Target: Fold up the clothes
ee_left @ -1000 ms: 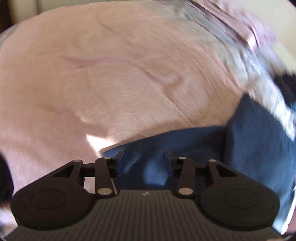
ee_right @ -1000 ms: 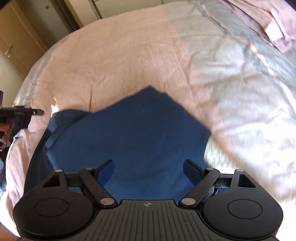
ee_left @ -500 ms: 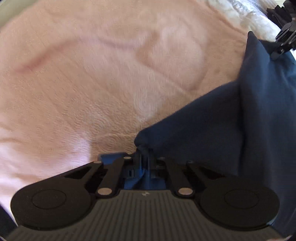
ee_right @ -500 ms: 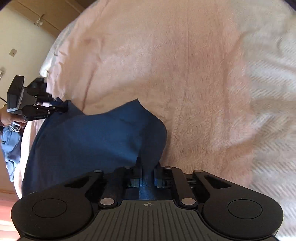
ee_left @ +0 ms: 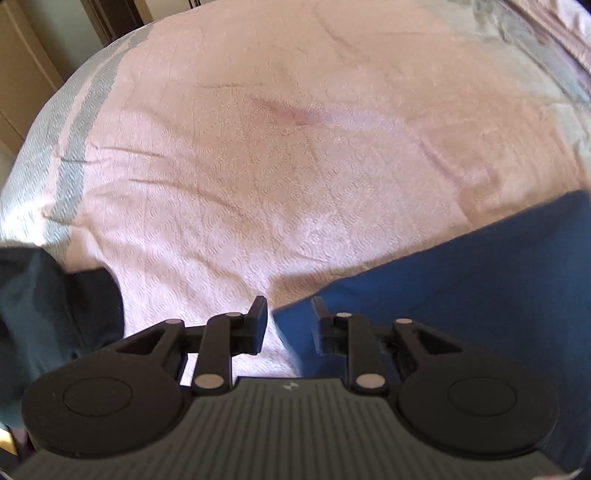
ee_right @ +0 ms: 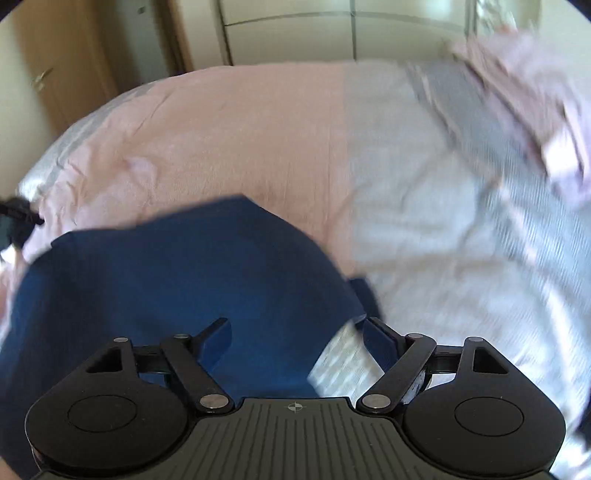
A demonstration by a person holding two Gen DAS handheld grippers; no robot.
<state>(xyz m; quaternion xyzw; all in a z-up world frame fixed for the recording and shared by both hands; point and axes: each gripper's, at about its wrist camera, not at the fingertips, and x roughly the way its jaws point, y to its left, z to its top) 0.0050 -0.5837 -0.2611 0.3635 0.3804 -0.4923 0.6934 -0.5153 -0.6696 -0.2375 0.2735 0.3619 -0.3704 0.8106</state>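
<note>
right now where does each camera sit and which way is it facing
Left wrist: sits on the left tongs, looking steeply down at the pink bedspread and a corner of the blue garment; its own opening tongs show, gripping nothing.
Right wrist: sits on the right tongs, looking down over the blue garment toward the wardrobe doors; its own tongs show, opening, pads clear of the cloth.
Shared: both see the blue garment and the pink bedspread; the right view catches the left tongs at its left edge.

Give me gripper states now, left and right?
Left gripper: jaws opening, holding nothing; blue garment edge lies below.
Right gripper: jaws opening wide, holding nothing, above the same garment.
</note>
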